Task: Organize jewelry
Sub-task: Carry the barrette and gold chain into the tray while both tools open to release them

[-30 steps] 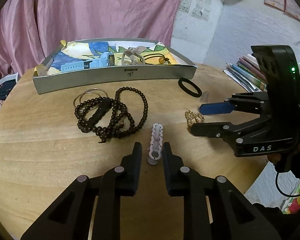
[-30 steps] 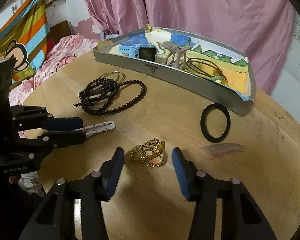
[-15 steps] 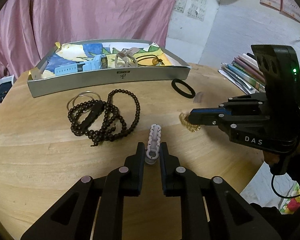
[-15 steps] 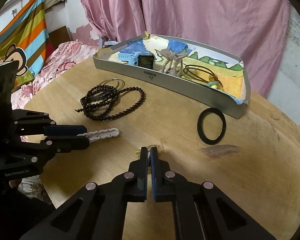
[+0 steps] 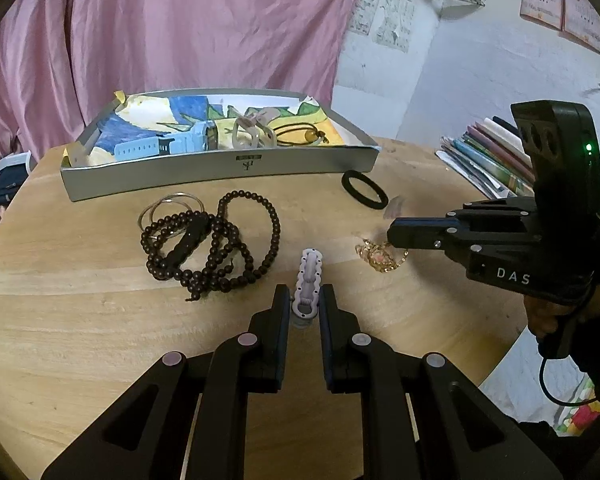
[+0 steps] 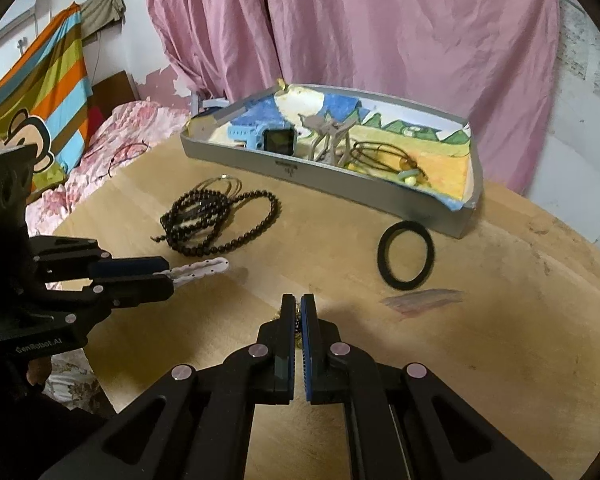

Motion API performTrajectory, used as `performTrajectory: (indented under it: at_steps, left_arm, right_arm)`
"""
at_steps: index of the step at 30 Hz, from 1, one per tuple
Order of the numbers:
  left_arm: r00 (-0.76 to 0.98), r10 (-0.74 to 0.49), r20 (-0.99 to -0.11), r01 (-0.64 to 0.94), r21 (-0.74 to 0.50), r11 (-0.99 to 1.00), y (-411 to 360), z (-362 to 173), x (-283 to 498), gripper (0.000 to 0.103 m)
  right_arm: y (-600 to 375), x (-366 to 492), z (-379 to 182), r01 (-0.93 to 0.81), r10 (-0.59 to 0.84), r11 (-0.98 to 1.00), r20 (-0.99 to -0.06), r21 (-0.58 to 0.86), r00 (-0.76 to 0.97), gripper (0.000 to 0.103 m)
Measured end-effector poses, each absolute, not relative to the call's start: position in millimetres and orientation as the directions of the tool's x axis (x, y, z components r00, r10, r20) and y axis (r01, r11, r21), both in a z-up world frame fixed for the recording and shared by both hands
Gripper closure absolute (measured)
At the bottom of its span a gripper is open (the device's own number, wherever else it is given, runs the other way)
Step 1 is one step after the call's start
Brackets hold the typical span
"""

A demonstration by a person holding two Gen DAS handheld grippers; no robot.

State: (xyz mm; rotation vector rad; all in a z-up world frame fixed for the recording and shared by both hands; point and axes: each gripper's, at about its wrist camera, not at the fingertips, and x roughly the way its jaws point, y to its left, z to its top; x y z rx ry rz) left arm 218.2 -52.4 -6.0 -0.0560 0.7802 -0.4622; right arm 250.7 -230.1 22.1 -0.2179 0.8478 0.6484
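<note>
Left gripper (image 5: 305,300) low centre frame, fingers nearly closed, clamped; right gripper (image 6: 299,312) bottom centre, pads pressed near together, level.

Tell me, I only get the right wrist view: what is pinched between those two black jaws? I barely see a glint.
Observer: A gold chain bracelet. The left wrist view shows it bunched below the tip of the right gripper.
Operator: Is it off the table?
Observer: I cannot tell; from the left wrist view it hangs very low.
Operator: And the white thing?
Observer: A white clip. The left gripper grips its toothed near end, and the rest points toward the tray.
Operator: Anything beyond my right edge?
Observer: A stack of books.
</note>
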Motion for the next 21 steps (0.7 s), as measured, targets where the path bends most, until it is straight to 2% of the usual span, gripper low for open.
performTrajectory:
  at_steps: [21]
  left_arm:
    - [0.732,-0.414,-0.541,0.347,-0.226,0.91,-40,45,260,0.092]
  right_arm:
    - [-236,278,81,-0.589,0.485,0.807,-0.62,0.046,0.616,0.1]
